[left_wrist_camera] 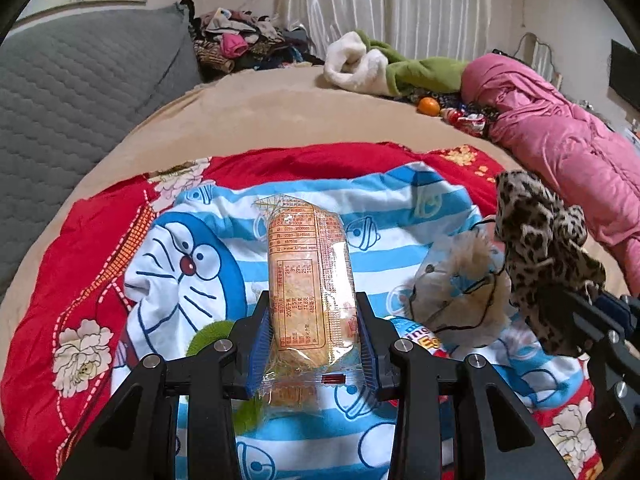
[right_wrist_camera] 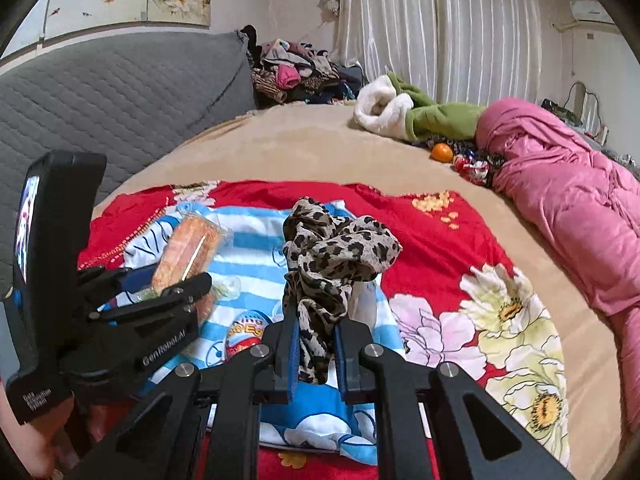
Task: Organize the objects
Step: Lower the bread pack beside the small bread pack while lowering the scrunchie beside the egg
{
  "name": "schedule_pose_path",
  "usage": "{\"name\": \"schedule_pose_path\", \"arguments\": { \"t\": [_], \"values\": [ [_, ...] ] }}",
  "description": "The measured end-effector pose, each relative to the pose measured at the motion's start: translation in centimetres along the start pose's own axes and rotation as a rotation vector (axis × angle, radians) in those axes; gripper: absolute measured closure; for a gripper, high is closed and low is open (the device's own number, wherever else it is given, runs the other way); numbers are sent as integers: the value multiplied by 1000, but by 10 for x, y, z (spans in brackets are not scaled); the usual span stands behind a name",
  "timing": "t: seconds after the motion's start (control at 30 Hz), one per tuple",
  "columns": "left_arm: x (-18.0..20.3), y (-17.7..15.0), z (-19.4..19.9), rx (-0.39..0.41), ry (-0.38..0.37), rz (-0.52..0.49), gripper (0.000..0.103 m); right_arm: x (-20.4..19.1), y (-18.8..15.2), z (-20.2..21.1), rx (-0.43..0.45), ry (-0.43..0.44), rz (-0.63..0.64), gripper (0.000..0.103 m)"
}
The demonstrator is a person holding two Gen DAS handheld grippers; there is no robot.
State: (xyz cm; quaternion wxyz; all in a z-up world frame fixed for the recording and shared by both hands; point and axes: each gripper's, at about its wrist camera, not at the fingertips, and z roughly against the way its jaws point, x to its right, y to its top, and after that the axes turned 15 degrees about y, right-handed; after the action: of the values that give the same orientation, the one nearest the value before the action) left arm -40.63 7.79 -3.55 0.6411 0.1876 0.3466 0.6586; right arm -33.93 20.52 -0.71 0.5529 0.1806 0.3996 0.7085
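Observation:
My left gripper point(left_wrist_camera: 314, 344) is shut on a wrapped orange snack cake point(left_wrist_camera: 308, 276), held above a blue-striped Doraemon cloth point(left_wrist_camera: 192, 264). The cake also shows in the right wrist view point(right_wrist_camera: 188, 252), with the left gripper point(right_wrist_camera: 160, 292) at the left. My right gripper point(right_wrist_camera: 316, 344) is shut on a leopard-print scarf point(right_wrist_camera: 336, 248), which bunches up above the fingers. The scarf also shows at the right of the left wrist view point(left_wrist_camera: 540, 248). A fluffy beige toy point(left_wrist_camera: 456, 300) lies on the cloth beside it.
A red floral quilt point(right_wrist_camera: 460, 280) lies under the cloth on a tan bed point(right_wrist_camera: 300, 148). A pink down coat point(right_wrist_camera: 560, 192), a green-and-white garment point(right_wrist_camera: 408, 116), an orange point(right_wrist_camera: 441, 152) and a clothes pile point(right_wrist_camera: 296, 72) lie farther back. A grey headboard point(right_wrist_camera: 120, 92) is at the left.

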Motion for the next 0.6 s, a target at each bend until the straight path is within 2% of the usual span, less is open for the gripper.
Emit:
{"name": "schedule_pose_path", "arguments": {
  "t": [0.6],
  "values": [
    [7,-1,-34,-18,45,-12,63,8,-20,-35,-55,-7,-2,88]
  ]
}}
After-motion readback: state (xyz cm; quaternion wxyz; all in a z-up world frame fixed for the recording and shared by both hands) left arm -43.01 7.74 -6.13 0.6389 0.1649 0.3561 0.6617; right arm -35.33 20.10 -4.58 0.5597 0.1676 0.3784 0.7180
